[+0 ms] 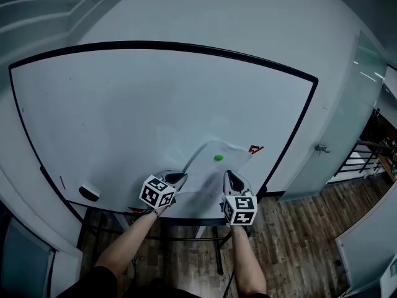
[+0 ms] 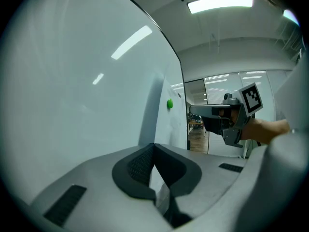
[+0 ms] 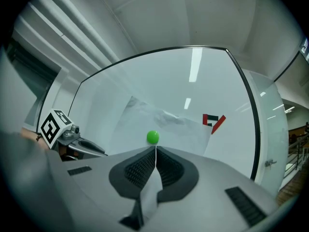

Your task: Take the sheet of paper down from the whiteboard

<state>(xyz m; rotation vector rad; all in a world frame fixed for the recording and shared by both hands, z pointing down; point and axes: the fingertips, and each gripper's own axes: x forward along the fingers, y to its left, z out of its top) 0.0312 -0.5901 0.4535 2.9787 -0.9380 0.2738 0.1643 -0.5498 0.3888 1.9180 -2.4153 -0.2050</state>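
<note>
A white sheet of paper (image 1: 209, 166) hangs on the whiteboard (image 1: 124, 110), pinned by a round green magnet (image 1: 218, 158). Its lower part bows off the board. My left gripper (image 1: 177, 179) is shut on the sheet's lower left edge, and my right gripper (image 1: 230, 179) is shut on its lower right edge. In the left gripper view the jaws (image 2: 154, 146) pinch the paper (image 2: 157, 111), with the green magnet (image 2: 169, 104) beyond and the right gripper (image 2: 224, 119) across. In the right gripper view the paper (image 3: 166, 124) runs between the shut jaws (image 3: 155, 149), just under the magnet (image 3: 152, 137).
A red and black magnet (image 1: 255, 149) sits on the board right of the sheet. An eraser (image 1: 89, 192) rests at the board's lower left, a red marker (image 1: 138, 209) on its tray. A glass partition (image 1: 347, 123) stands at the right over the wooden floor (image 1: 291, 241).
</note>
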